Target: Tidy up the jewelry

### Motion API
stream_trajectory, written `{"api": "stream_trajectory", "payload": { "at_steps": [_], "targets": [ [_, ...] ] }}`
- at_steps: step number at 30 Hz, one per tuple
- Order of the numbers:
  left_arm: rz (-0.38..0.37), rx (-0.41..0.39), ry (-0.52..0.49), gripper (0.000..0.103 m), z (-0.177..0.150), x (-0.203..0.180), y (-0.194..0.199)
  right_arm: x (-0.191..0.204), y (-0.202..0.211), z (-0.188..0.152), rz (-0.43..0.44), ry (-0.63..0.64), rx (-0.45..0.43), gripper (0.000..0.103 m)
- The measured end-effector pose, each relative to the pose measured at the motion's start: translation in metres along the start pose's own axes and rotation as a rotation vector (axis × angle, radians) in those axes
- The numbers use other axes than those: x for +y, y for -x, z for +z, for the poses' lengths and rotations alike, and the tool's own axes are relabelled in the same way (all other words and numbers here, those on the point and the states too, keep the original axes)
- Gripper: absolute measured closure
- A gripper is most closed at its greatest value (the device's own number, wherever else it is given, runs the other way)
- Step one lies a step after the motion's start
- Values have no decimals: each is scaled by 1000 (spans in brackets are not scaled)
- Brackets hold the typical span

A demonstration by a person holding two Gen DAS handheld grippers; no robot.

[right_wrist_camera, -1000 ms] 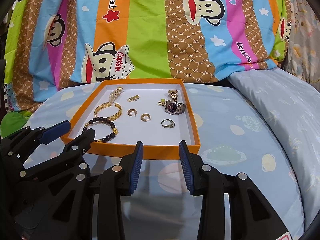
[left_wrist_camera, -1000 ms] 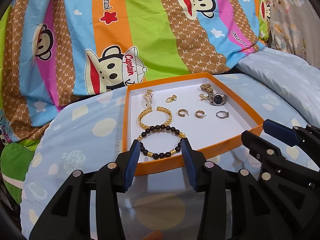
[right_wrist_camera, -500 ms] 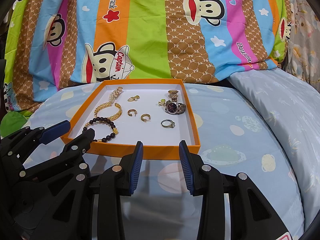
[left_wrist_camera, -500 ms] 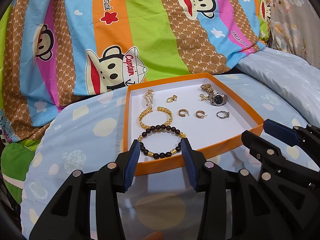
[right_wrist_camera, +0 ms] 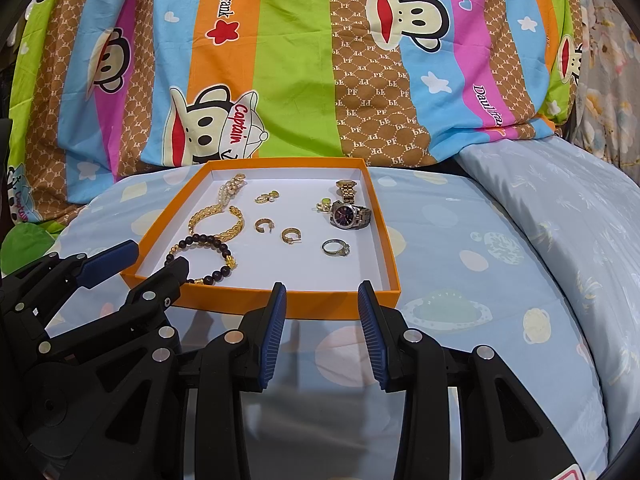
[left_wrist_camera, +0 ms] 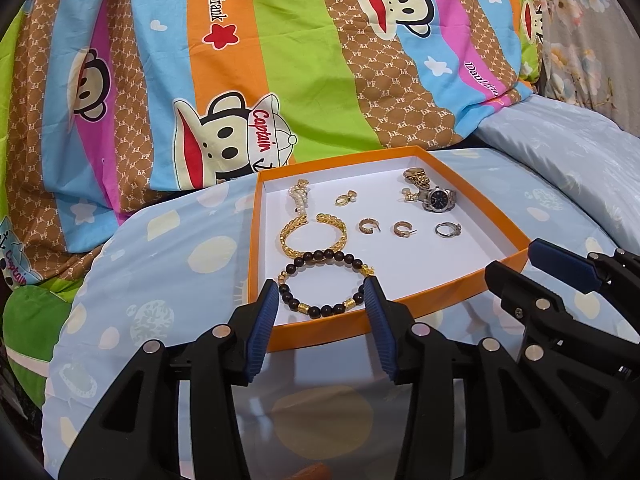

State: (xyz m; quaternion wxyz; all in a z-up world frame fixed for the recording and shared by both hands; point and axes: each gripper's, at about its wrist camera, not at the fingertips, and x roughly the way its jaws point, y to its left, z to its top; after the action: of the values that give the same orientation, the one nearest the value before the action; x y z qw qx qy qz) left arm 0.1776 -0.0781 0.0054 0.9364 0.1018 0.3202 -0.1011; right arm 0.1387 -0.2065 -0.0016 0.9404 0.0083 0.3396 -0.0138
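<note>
A bed fills both views, its pale blue sheet (right_wrist_camera: 460, 280) printed with planets and blobs. Behind it a striped quilt (right_wrist_camera: 288, 60) with cartoon monkey faces is heaped up like a wall, and a plain light blue pillow (right_wrist_camera: 568, 208) lies at the right. A floral fabric (left_wrist_camera: 592, 40) shows at the far right edge.

On the sheet sits a shallow orange tray (right_wrist_camera: 288, 298) with a white floor, holding all the jewelry. Along its left side lie a dark bead bracelet (left_wrist_camera: 324, 284) nearest the cameras, a gold chain bracelet (left_wrist_camera: 312, 232) touching it just beyond, and a pearl and gold piece (left_wrist_camera: 300, 196) at the far end. At the far right a silver watch (right_wrist_camera: 350, 216) lies against a gold watch (right_wrist_camera: 346, 190), with a small charm (right_wrist_camera: 323, 205) beside them. Two gold hoop earrings (right_wrist_camera: 276, 230) sit mid-tray, a silver ring (right_wrist_camera: 336, 248) to their right, and a small gold earring (right_wrist_camera: 266, 198) further back.

The left gripper (left_wrist_camera: 320, 328) hovers over the tray's near rim (the bead bracelet shows between its fingers from this angle, untouched), parted and empty. The right gripper (right_wrist_camera: 322, 328) hangs just short of the same rim, also parted and holding nothing. Nothing blocks either one's way into the tray.
</note>
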Motion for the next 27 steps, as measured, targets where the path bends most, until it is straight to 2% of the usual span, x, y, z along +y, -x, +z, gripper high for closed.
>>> {"api": "stream_trajectory", "payload": {
  "at_steps": [27],
  "targets": [
    [1, -3, -4, 60, 2, 4, 1, -1, 1, 1, -3, -2, -2, 66]
  ]
}}
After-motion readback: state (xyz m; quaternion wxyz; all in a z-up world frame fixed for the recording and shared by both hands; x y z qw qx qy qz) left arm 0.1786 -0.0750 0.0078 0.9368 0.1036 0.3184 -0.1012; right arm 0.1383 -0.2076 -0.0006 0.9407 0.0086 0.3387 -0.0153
